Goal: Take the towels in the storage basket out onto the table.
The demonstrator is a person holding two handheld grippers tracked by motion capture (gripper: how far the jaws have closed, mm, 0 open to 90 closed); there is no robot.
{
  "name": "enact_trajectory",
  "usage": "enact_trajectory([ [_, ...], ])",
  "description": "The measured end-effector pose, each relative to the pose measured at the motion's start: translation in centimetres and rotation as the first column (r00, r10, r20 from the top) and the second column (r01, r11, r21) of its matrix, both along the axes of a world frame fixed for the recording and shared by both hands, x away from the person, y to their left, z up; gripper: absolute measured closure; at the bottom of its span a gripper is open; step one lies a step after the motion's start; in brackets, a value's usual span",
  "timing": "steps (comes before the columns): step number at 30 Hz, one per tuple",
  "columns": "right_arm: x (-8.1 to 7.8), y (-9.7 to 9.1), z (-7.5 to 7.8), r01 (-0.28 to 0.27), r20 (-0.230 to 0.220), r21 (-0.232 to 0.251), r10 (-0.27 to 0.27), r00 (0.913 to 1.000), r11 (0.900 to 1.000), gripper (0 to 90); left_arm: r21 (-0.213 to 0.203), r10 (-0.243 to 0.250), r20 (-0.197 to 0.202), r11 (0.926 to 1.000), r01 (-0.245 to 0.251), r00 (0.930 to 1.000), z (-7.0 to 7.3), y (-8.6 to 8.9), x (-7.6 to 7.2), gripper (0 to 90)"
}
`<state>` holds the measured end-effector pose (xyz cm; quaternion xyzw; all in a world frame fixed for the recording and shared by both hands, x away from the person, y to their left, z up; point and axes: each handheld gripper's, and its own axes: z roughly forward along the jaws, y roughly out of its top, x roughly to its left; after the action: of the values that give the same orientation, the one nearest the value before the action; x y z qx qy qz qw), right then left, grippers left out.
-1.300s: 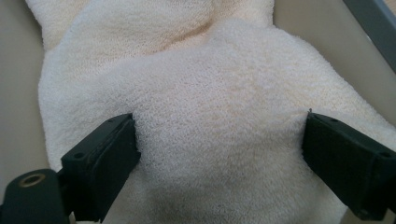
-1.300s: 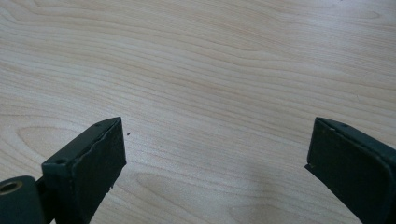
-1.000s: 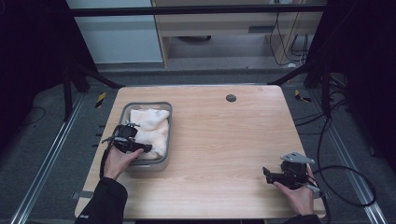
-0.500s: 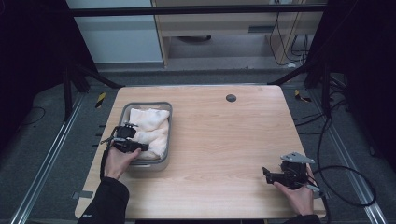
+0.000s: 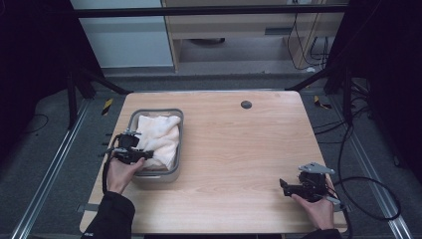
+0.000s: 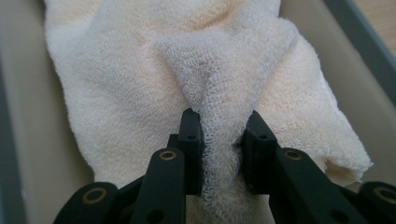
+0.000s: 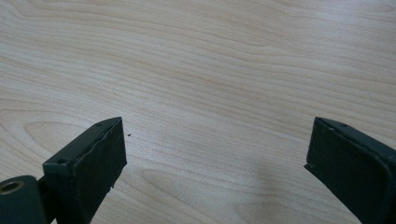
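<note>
The left gripper [image 6: 219,140] has just closed, pinching the towel [image 6: 201,79].

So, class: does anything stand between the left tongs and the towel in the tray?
No. The left tongs have just closed on a fold of the white towel, which bunches between them. The grey tray wall lies off to the sides.

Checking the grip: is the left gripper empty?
No, the left gripper pinches a fold of the white towel between its jaws.
</note>
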<state>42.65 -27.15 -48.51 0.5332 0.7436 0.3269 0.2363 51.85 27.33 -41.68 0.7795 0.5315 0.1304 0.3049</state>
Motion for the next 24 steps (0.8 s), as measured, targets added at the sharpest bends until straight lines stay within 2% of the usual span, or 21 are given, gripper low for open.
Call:
enact_trajectory([
  [8, 0.0, 0.0, 0.0, 0.003, 0.001, 0.002, -0.003, 1.0000, 1.0000, 4.8, -0.070, 0.013, 0.087, 0.9976, -0.007, 0.9962, 2.3, 0.9, -1.1, 72.6],
  [9, 0.0, 0.0, 0.0, 0.003, 0.000, 0.003, -0.003, 1.0000, 1.0000, 4.8, -0.093, 0.013, 0.104, 0.9956, -0.003, 0.9945, 2.9, 1.0, -1.3, 72.6],
  [11, 0.0, 0.0, 0.0, 0.003, 0.001, 0.003, -0.003, 1.0000, 1.0000, 4.8, -0.100, 0.013, 0.112, 0.9950, -0.002, 0.9936, 3.2, 1.0, -1.4, 72.6],
  [21, 0.0, 0.0, 0.0, 0.003, 0.003, 0.004, -0.003, 1.0000, 1.0000, 4.8, -0.163, 0.019, 0.198, 0.9865, 0.014, 0.9800, 5.9, 1.2, -2.5, 72.6],
  [24, 0.0, 0.0, 0.0, 0.002, 0.002, 0.005, -0.002, 1.0000, 1.0000, 4.8, -0.171, 0.023, 0.211, 0.9851, 0.014, 0.9772, 6.3, 1.3, -2.6, 72.7],
])
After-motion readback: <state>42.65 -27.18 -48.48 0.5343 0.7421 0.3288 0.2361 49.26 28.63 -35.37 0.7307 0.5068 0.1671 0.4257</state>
